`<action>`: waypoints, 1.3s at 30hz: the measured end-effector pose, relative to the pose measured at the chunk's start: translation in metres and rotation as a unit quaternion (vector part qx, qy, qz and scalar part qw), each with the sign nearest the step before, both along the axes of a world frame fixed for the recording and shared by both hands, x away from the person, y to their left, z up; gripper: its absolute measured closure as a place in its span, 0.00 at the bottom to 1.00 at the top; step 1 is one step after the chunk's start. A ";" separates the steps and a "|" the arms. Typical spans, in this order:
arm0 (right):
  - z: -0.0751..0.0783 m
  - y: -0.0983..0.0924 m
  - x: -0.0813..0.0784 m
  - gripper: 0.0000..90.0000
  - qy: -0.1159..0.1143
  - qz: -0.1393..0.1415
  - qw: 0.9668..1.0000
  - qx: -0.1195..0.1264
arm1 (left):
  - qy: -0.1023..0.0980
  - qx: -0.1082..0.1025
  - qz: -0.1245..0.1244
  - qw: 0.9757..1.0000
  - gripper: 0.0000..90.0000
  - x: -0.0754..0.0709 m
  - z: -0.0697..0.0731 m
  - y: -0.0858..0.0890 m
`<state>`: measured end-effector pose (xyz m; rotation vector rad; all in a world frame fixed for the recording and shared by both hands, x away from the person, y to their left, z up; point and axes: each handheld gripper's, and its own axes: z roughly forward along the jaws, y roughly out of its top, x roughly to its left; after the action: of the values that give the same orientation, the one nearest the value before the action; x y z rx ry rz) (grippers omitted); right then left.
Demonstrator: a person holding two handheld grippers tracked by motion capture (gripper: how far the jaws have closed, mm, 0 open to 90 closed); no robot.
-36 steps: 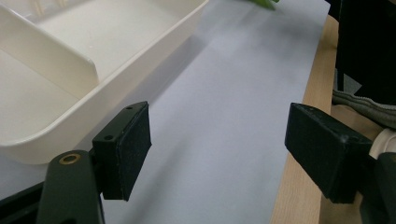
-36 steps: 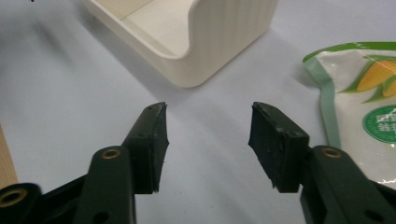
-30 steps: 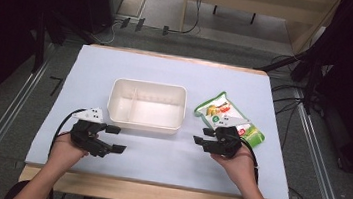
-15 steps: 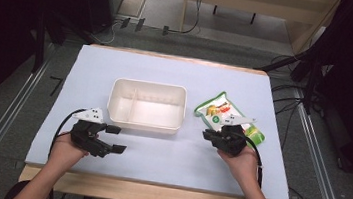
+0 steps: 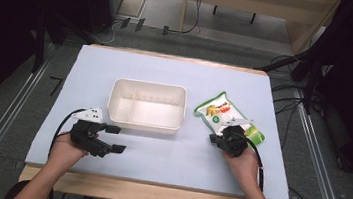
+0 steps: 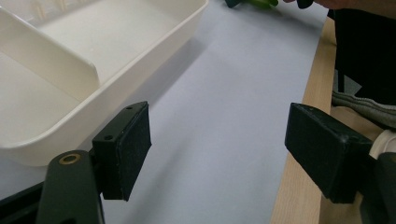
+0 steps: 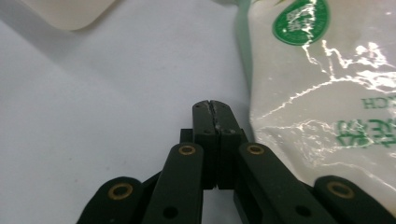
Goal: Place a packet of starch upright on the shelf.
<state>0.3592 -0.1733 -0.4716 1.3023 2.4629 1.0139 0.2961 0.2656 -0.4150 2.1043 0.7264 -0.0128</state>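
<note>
At the lower left of the high view, the left gripper [image 5: 109, 139] lay on the pale blue table [image 5: 178, 69] in the person's left hand [image 5: 65, 148], with its jaws spread wide and nothing between them. In the left gripper view its two black pads [image 6: 128, 149] stood far apart over bare table, and a wall of the white tray [image 6: 116, 88] ran across the upper left of that frame.

In the middle of the high view sat that white tray [image 5: 144, 122], with a low divider inside it.

Right of centre lay the snack bag [image 5: 221, 112], flat on the table, well apart from the tray's right wall. The right gripper [image 5: 216, 138] rested at the bag's near edge, held by the right hand [image 5: 243, 160]. Its jaws had just been closing and were pressed together with nothing between them. In the right gripper view the closed tips [image 7: 215, 109] lay just beside the bag's [image 7: 322, 93] left edge, on the table surface, not pinching it.
</note>
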 end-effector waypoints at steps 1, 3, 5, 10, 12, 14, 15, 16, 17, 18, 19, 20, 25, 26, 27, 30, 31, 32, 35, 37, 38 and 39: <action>0.000 -0.002 0.000 1.00 0.000 -0.005 1.000 -0.004 | -0.001 -0.001 0.001 1.000 0.26 0.000 0.000 0.000; 0.000 -0.007 0.001 1.00 0.006 -0.006 1.000 0.002 | -0.001 -0.003 0.000 1.000 0.26 0.000 0.000 0.001; 0.001 -0.008 0.001 1.00 0.000 -0.006 1.000 -0.009 | -0.001 -0.003 0.001 1.000 0.26 0.000 0.000 0.000; 0.001 -0.023 0.006 1.00 -0.008 -0.025 0.999 -0.023 | -0.001 0.000 0.001 1.000 0.26 0.000 0.000 0.000; 0.001 -0.032 0.008 1.00 -0.001 -0.038 0.999 -0.020 | -0.002 -0.002 0.000 1.000 0.26 0.000 0.000 0.001; 0.002 -0.040 0.011 1.00 -0.003 -0.048 0.999 -0.026 | -0.001 -0.002 0.001 1.000 0.26 0.000 0.000 0.001; 0.002 -0.040 0.011 1.00 -0.003 -0.048 0.999 -0.026 | -0.002 -0.001 0.000 1.000 0.26 0.001 0.000 0.001; 0.001 -0.045 0.013 1.00 -0.003 -0.055 0.998 -0.024 | -0.002 -0.002 0.001 1.000 0.26 0.001 0.000 0.001; 0.001 -0.050 0.015 1.00 -0.002 -0.064 0.998 -0.021 | -0.002 -0.001 0.002 1.000 0.26 0.000 0.000 0.001; 0.002 -0.052 0.016 1.00 0.003 -0.070 0.997 -0.018 | -0.001 -0.001 0.001 1.000 0.26 0.000 0.000 0.001; 0.002 -0.057 0.019 1.00 0.006 -0.078 0.997 -0.016 | -0.001 0.001 0.001 1.000 0.26 0.000 0.000 0.001; 0.002 -0.057 0.019 1.00 0.006 -0.078 0.997 -0.016 | -0.001 0.001 0.001 1.000 0.26 0.000 0.000 0.001; 0.023 -0.050 0.021 1.00 0.021 -0.079 0.996 0.041 | -0.003 -0.001 0.001 1.000 0.26 0.000 0.000 0.002; 0.030 -0.046 0.023 1.00 0.008 -0.077 0.996 0.041 | -0.002 -0.002 0.004 1.000 0.26 0.000 0.000 0.002; 0.035 -0.043 0.028 1.00 -0.001 -0.075 0.996 0.037 | -0.002 -0.002 0.004 1.000 0.26 -0.001 0.000 0.002; 0.041 -0.039 0.050 1.00 -0.007 -0.090 0.995 0.033 | -0.003 0.000 0.004 1.000 0.26 -0.002 0.000 0.002; 0.041 -0.039 0.050 1.00 -0.007 -0.090 0.995 0.033 | -0.004 0.000 0.004 1.000 0.26 -0.003 0.000 0.002; 0.042 -0.039 0.059 1.00 -0.009 -0.095 0.995 0.036 | -0.004 0.000 0.003 1.000 0.26 -0.003 0.000 0.002; 0.044 -0.039 0.088 1.00 -0.004 -0.110 0.993 0.049 | -0.004 -0.001 0.002 1.000 0.26 -0.004 0.000 0.003; 0.044 -0.037 0.115 1.00 -0.001 -0.126 0.991 0.052 | -0.004 -0.002 0.005 1.000 0.26 -0.005 -0.001 0.004; 0.044 -0.037 0.115 1.00 -0.001 -0.126 0.991 0.052 | -0.004 -0.001 0.005 1.000 0.26 -0.005 -0.001 0.004; 0.041 -0.034 0.130 1.00 0.002 -0.134 0.990 0.045 | -0.003 0.008 0.005 1.000 0.26 -0.007 -0.002 0.004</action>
<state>0.4895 -0.2074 -0.4311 1.6115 2.1894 1.0615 0.2893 0.2696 -0.4168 2.1144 0.7351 0.0046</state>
